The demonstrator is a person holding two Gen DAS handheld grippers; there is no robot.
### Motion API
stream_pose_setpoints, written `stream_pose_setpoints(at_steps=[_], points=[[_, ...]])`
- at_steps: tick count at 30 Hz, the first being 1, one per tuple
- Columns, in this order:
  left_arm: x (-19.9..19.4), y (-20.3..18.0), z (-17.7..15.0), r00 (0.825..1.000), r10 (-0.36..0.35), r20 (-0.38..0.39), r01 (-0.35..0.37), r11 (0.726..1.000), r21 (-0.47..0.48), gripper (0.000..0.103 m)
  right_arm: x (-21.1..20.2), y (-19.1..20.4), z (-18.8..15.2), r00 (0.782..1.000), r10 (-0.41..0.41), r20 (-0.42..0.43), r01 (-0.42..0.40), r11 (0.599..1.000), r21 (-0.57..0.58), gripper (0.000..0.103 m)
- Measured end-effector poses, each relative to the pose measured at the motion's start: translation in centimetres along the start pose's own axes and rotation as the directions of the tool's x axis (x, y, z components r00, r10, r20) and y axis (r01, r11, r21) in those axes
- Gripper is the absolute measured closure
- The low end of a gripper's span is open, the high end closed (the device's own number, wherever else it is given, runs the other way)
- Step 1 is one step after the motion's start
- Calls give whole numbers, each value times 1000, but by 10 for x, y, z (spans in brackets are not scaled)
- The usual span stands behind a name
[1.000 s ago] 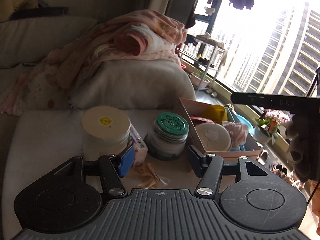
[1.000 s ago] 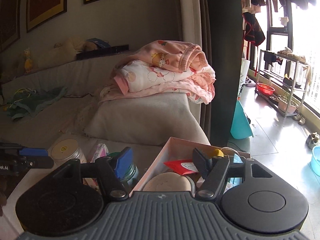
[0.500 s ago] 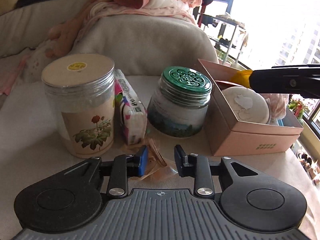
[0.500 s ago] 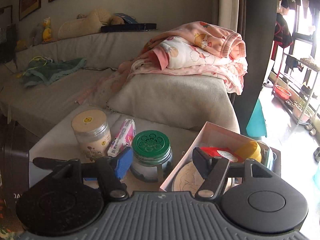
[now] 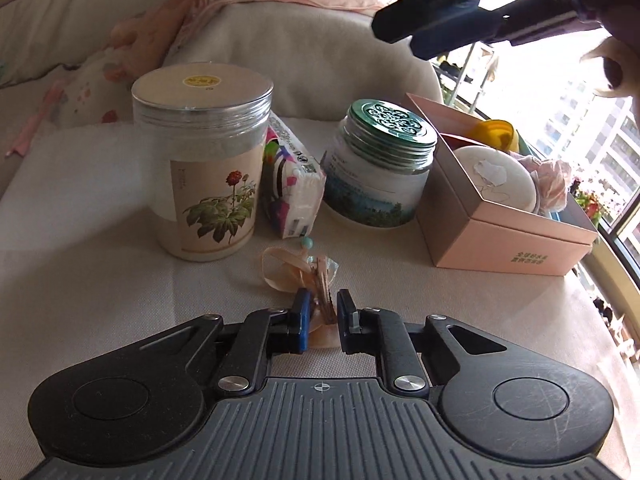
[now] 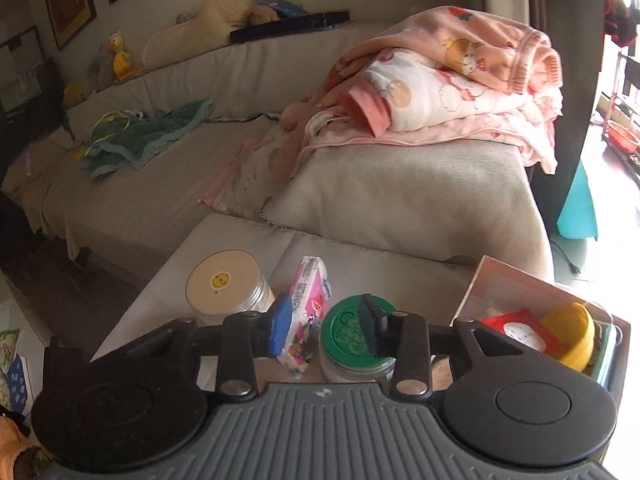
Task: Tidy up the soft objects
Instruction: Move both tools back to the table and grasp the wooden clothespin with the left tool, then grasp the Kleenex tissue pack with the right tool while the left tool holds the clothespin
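Left wrist view: the left claw (image 5: pixel 320 312) has dropped lower than a second ago, its jaws closing around a peach ribbon bow (image 5: pixel 308 276) on the table (image 5: pixel 100 272), pads not visibly pressing it. The bow, a crumpled loop with a pale green bead, lies near the tissue pack (image 5: pixel 292 176), long axis running near to far.

Right wrist view: the right claw (image 6: pixel 326 328) has swung left, jaws closing, nothing between them, above the green-lidded jar (image 6: pixel 352 340).

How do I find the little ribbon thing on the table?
Find the tall flower-label jar and the green-lidded jar on the cloth-covered table. In front of the tissue pack between them lies the peach ribbon clip, the only small, floppy thing there.
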State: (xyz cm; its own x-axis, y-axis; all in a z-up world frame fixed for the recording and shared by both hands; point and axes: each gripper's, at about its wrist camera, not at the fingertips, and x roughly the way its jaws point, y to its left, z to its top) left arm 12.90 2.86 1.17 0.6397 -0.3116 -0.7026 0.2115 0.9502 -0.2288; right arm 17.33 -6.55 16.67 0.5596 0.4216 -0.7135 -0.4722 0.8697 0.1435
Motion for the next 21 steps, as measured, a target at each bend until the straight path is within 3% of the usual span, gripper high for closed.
stream_pose_setpoints(at_steps=[4,8,11,15,21], points=[[-8,7,-5,999,-35,8,35,999,-21,86,60,15,27,984,43,-171,-47,999,-24,70],[-21,15,-8,998,-63,20,64,998,-16,86,99,27,29,969,18,-246,-47,992,-115,72],[-30,17,-7,995,-90,42,92,995,-28,84,105,25,29,968,-14,-250,-19,991,-131,72],[-28,4,0,996,-70,56,69,998,13,84,91,24,27,976,-9,-215,-21,991,-135,72],[-13,-12,-2,999,38,25,-40,994,100,81,74,20,24,978,-14,-210,-20,987,-160,72]])
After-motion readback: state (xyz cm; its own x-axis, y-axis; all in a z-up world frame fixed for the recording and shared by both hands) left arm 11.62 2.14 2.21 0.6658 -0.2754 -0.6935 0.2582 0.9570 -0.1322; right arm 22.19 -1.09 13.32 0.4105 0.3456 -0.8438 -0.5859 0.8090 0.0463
